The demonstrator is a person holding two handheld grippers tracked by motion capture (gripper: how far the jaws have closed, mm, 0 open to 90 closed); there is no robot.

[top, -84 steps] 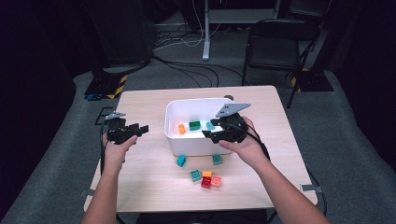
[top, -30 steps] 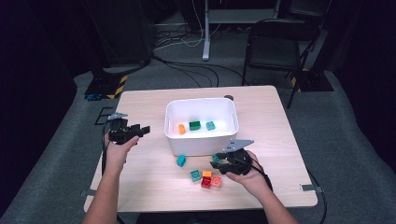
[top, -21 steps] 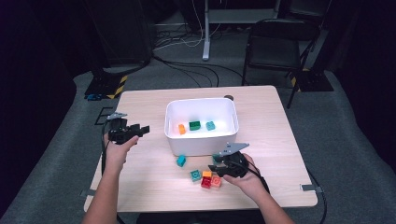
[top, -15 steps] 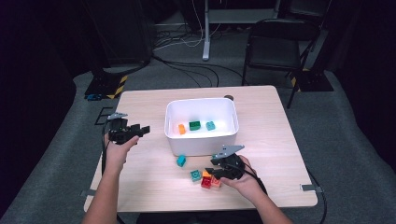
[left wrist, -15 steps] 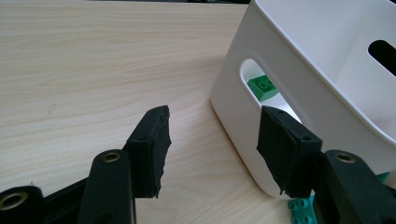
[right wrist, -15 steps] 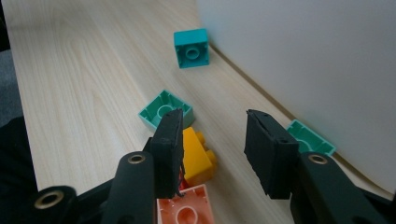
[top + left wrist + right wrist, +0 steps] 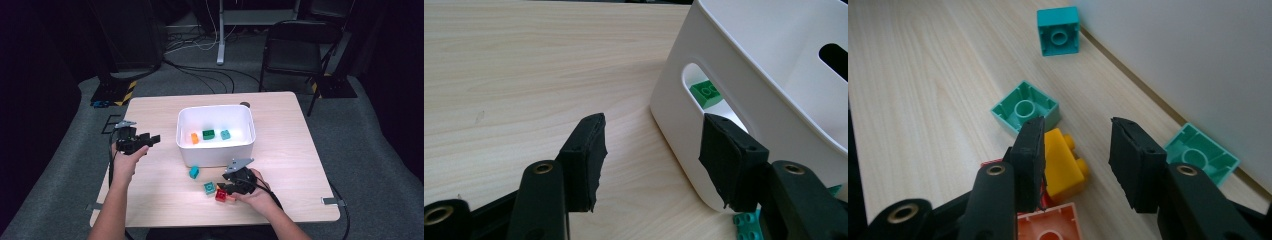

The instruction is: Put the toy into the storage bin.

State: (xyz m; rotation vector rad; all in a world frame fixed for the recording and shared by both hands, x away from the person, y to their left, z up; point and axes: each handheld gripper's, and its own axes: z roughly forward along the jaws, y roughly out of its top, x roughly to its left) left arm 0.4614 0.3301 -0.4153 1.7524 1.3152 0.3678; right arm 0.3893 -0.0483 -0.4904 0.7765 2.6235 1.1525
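The right gripper (image 7: 1075, 150) hangs low over a cluster of toy bricks on the bench (image 7: 300, 145), just in front of the white bin (image 7: 216, 156). Its jaws, which have just been closing, stand apart around the yellow brick (image 7: 1062, 164); the left pad lies against it, the right pad clear. The left gripper (image 7: 651, 150) hovers beside the bin's handle slot, jaws apart, holding nothing

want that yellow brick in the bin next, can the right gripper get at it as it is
Probably yes: the right gripper has its open jaws around the yellow brick, nothing on top; red and orange bricks crowd one side.
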